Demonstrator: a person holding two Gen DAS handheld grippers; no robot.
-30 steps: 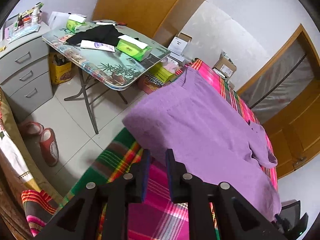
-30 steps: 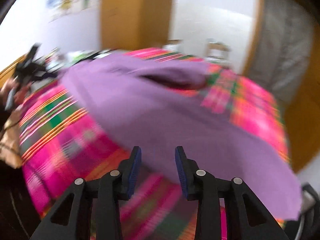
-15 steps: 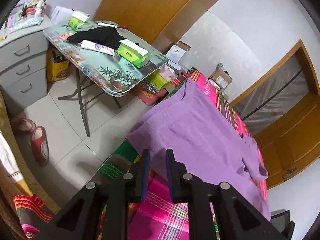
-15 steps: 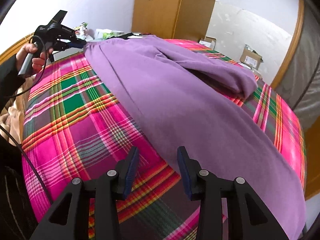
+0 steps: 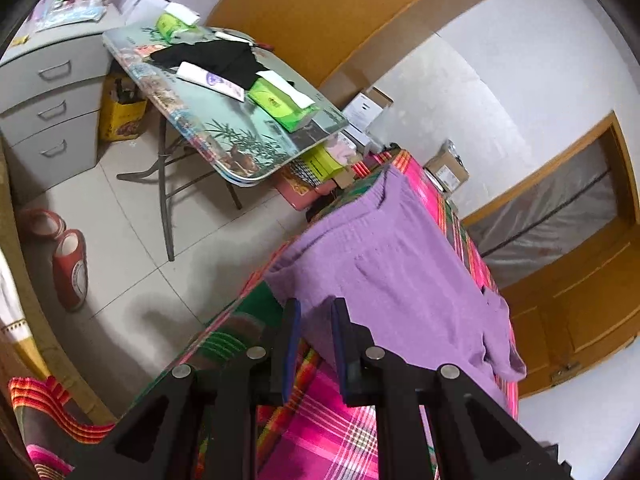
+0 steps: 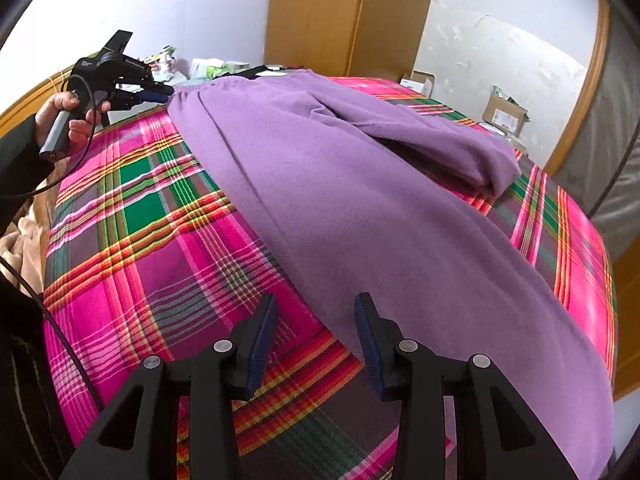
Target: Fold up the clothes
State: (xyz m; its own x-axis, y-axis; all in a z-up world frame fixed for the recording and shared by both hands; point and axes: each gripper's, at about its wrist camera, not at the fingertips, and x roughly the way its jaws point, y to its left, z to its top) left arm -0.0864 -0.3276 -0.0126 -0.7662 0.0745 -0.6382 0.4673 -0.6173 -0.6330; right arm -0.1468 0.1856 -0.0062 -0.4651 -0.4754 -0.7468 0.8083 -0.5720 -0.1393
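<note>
We see the purple trousers [image 6: 352, 200] spread flat across the plaid bedspread [image 6: 132, 240], waistband towards the folding table [image 5: 240, 136], one leg folded over near the far edge. Our left gripper [image 5: 314, 312] has its jaws narrowly apart with the waistband corner between them; whether the pads press it we cannot tell. Our right gripper [image 6: 316, 312] stands wide and holds nothing, above the trousers' near edge.
</note>
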